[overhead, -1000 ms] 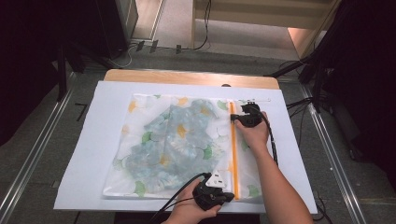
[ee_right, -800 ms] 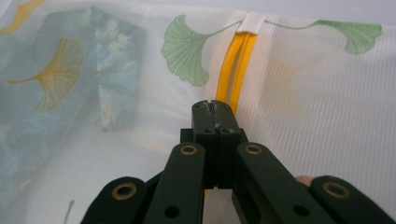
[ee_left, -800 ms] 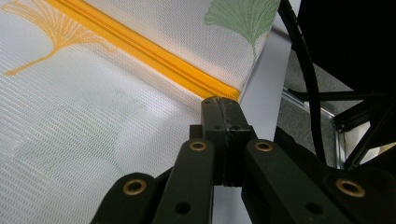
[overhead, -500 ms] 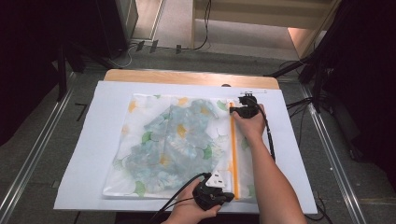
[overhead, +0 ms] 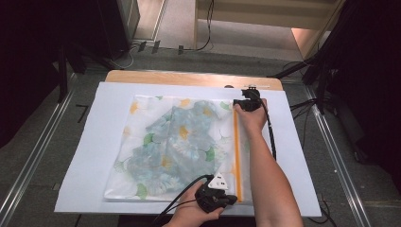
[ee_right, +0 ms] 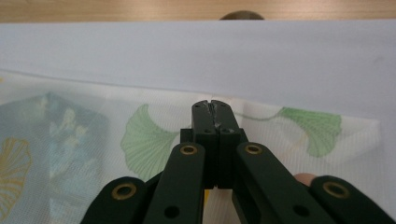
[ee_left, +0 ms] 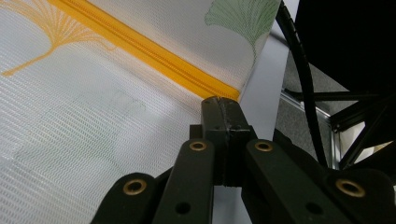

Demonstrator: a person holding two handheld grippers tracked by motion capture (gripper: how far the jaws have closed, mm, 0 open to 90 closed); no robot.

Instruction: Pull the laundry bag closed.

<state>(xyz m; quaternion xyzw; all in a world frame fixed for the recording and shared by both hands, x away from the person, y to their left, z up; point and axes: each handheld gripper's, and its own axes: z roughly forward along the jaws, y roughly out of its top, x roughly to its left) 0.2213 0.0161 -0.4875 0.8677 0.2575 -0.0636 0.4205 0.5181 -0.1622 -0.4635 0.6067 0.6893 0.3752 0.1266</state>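
**Mesh bag zipped to its far end, both grippers still pinching**

Mesh bag (overhead: pixel 179 146), white netting printed with ginkgo leaves, lies flat on the white sheet (overhead: pixel 85 156) that covers the table, with a folded blue-and-yellow floral cloth (overhead: pixel 182 139) showing through it. Its orange zipper (overhead: pixel 235 156) runs along the bag's right edge, from the near corner to the far one.

The left gripper (overhead: pixel 216 196) sits at the near end of the zipper; in the left gripper view its jaws are pressed together right at the orange tape's end (ee_left: pixel 219 91), apparently pinching the bag's corner, though the fabric between them is hidden. The right gripper (overhead: pixel 247 103) is at the far end; in the right gripper view its jaws are also together over the bag's top edge (ee_right: pixel 212 105). Whether they hold the zipper pull is hidden by the jaws themselves.

The likely trouble, as I judge it:

- If the right gripper keeps pulling past the zipper's stop, the netting could pucker or tear at the corner.
- If the left gripper lets go first, the bag loses its anchor and may slide or bunch toward the far side.
- If the pull is not fully home, a gap stays at the far corner and the cloth could work its way out.
- Lifting either gripper while clamped would drag the whole bag across the sheet.
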